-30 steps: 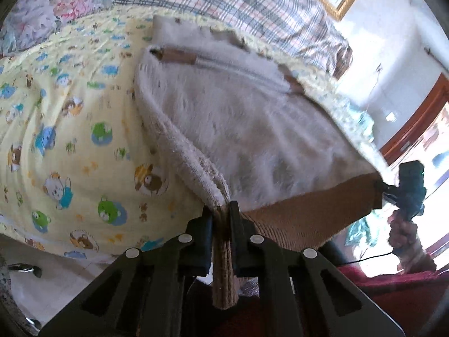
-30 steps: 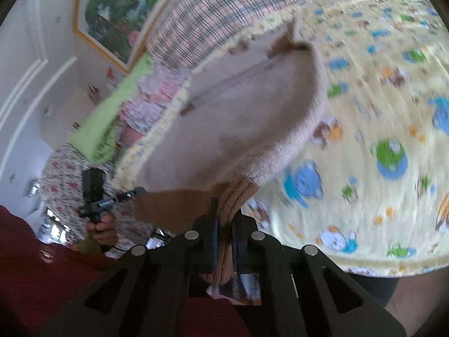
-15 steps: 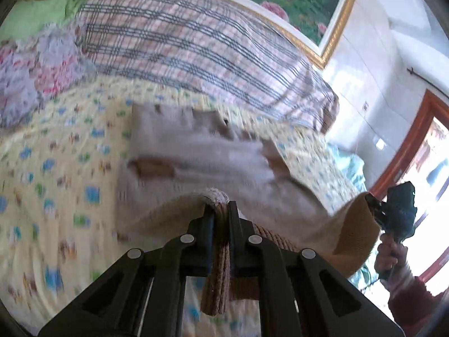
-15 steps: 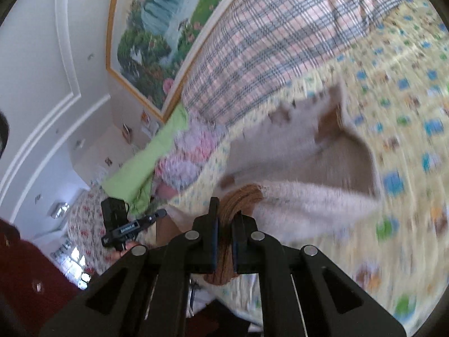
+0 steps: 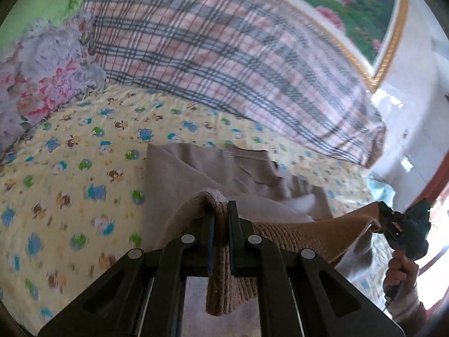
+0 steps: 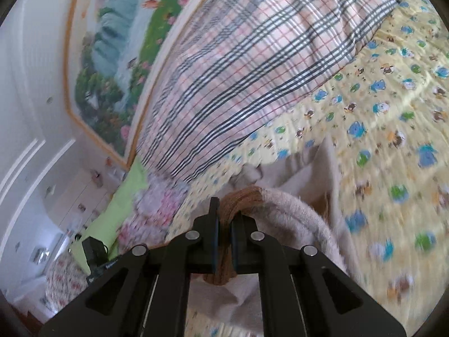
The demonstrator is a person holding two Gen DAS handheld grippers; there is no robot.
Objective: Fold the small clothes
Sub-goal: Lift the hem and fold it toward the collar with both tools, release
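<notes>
In the left wrist view, the left gripper (image 5: 221,219) is seen clamped on the brown ribbed hem (image 5: 306,234) of a small beige garment (image 5: 193,177); a fold of the hem is pinched between the black fingers (image 5: 238,233) and hangs down behind them. The rest of the garment is spread ahead of the gripper on a yellow sheet printed with cartoon animals (image 5: 70,168). The hem is stretched to the right of the gripper, where its far corner is held by the right gripper (image 5: 387,219), itself gripped by a hand (image 5: 401,269). Beyond the garment a plaid blanket (image 5: 224,56) is piled, with a floral cushion (image 5: 42,70) off to the left and a framed painting (image 5: 350,5) on the wall behind.

In the right wrist view, the right gripper (image 6: 224,224) is seen closed on the bunched brown hem (image 6: 241,196). The fleecy inner side of the garment (image 6: 297,213) is draped over and to the right of the fingers, above the yellow sheet (image 6: 393,112). The left gripper (image 6: 95,255) is partly visible low on the left. The plaid blanket (image 6: 238,70) and the painting (image 6: 118,42) lie ahead.
</notes>
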